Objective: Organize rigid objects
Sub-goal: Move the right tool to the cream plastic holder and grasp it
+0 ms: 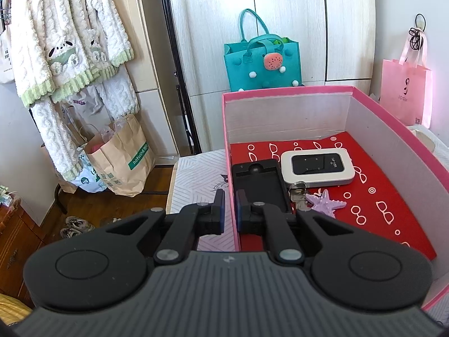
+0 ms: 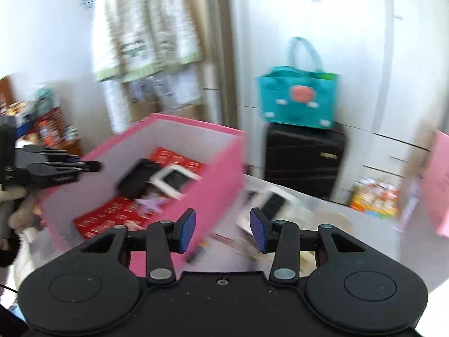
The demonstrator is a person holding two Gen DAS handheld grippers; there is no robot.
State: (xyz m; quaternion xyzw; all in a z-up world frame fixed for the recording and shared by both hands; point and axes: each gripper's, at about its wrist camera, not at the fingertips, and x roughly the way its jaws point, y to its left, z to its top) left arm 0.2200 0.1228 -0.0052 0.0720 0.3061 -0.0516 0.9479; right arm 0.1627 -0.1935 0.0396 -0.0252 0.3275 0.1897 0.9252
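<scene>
A pink box point(image 1: 393, 129) with a red patterned lining stands on the table. Inside lie a black case point(image 1: 259, 185), a white Wi-Fi device point(image 1: 317, 168), keys point(image 1: 299, 196) and a purple starfish point(image 1: 325, 203). My left gripper point(image 1: 230, 210) is shut on the box's left wall, one finger on each side. In the blurred right wrist view the pink box point(image 2: 216, 174) is at the left, and my right gripper point(image 2: 223, 230) is open over the table beside it, holding nothing. A blurred white and black device point(image 2: 269, 205) lies on the table just beyond its fingers.
A teal bag point(image 1: 262, 64) sits on a black suitcase point(image 2: 304, 160) behind the table. A pink bag point(image 1: 405, 92) hangs at the right. Fleece clothes point(image 1: 70, 42) and a paper bag point(image 1: 120, 160) are at the left. The table edge point(image 1: 174, 185) runs left of the box.
</scene>
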